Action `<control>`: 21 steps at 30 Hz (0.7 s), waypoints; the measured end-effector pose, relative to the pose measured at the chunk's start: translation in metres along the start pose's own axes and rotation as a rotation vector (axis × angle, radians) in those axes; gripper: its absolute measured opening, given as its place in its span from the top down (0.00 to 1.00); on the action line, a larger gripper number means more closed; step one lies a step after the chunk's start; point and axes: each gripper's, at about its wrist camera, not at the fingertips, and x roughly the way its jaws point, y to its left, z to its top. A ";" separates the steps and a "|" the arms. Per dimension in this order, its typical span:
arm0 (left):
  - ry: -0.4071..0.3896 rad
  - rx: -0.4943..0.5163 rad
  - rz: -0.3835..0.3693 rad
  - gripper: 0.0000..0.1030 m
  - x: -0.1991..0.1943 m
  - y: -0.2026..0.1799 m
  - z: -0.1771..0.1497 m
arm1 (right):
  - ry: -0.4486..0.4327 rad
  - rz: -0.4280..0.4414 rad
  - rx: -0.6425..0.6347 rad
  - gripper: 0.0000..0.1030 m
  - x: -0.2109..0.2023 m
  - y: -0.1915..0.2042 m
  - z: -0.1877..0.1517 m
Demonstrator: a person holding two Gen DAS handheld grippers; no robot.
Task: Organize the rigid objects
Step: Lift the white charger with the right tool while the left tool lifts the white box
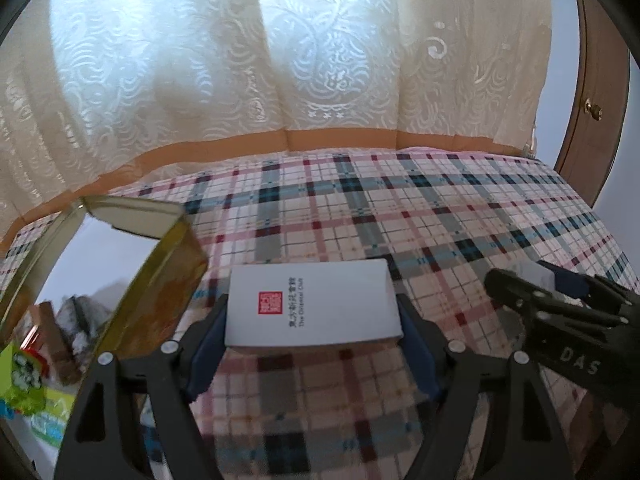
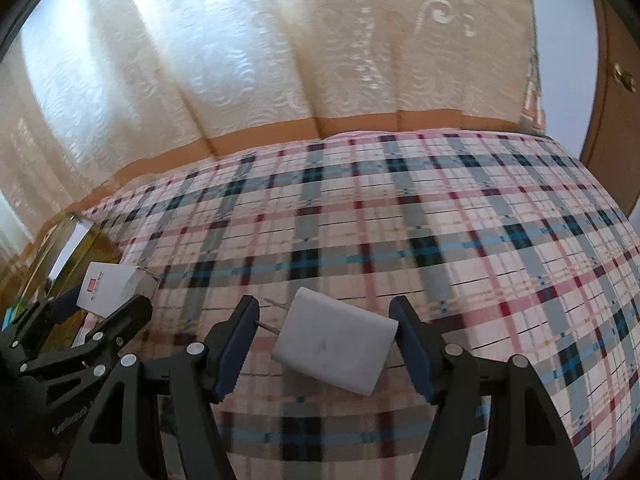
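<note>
White box (image 1: 314, 304), printed with a red seal, sits between the pads of my left tool (image 1: 314, 320), clenched on its two short ends. Left wrist view: the box's long axis runs crosswise, pad to pad, and it is held just above the plaid bed cover (image 1: 440, 208). The open gold tin (image 1: 168, 280) stands just to the left of the box, tilted, with coloured packets already inside at the lower left. My right tool (image 1: 520, 292) shows at the right edge, near the box but apart from it. I judge the tin to be the drop place, so the move is a short carry leftward; the left hand is the nearer one.

Right wrist view: my right tool (image 2: 324, 336) is spread wide around a white charger plug (image 2: 336, 344), its prongs pointing left toward the left pad. The plug lies skewed on the bed cover, long axis slanting across the gap. The right pad looks close to its corner; whether it touches I cannot tell. The left pad stands clear. The left tool with its box and the tin appear at the far left.
</note>
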 end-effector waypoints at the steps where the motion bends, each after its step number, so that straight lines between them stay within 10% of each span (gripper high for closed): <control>1: -0.008 -0.001 0.006 0.24 -0.004 0.002 -0.002 | 0.003 0.012 -0.006 0.32 0.000 0.004 -0.002; 21: -0.106 -0.009 0.075 0.24 -0.049 0.019 -0.030 | -0.025 0.070 -0.083 0.32 -0.013 0.041 -0.017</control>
